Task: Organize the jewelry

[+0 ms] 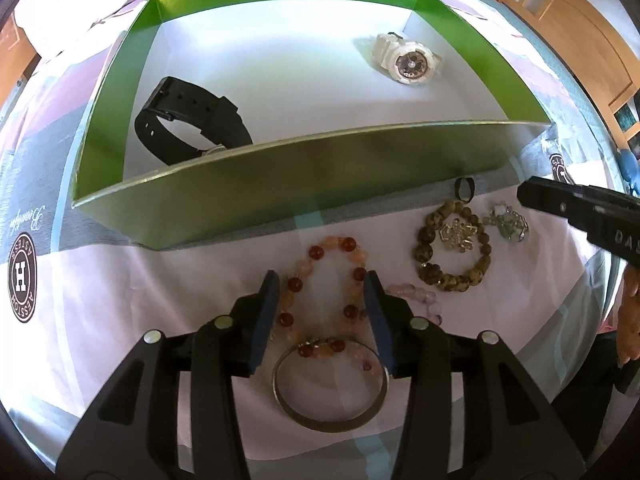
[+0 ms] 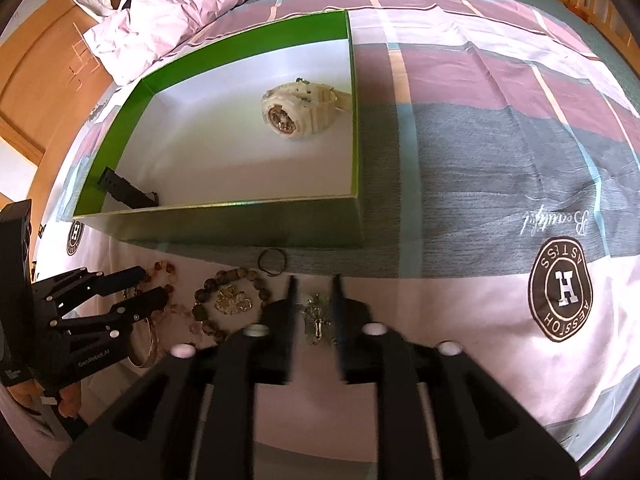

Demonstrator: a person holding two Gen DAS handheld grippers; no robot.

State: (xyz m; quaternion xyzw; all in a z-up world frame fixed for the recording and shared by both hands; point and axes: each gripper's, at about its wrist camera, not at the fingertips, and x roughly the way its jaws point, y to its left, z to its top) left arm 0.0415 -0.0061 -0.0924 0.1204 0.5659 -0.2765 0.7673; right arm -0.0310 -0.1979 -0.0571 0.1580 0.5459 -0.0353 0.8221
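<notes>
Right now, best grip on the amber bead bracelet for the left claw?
Pinch one side strand of the amber bead bracelet, coming straight down from above. It lies flat on the bedspread as an open loop, partly overlapping the metal bangle; the left claw already straddles it, open.

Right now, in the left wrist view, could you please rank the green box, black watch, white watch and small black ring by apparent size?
1. green box
2. black watch
3. white watch, though it lies farther from the camera, so its true size against the black watch is unsure
4. small black ring
</notes>
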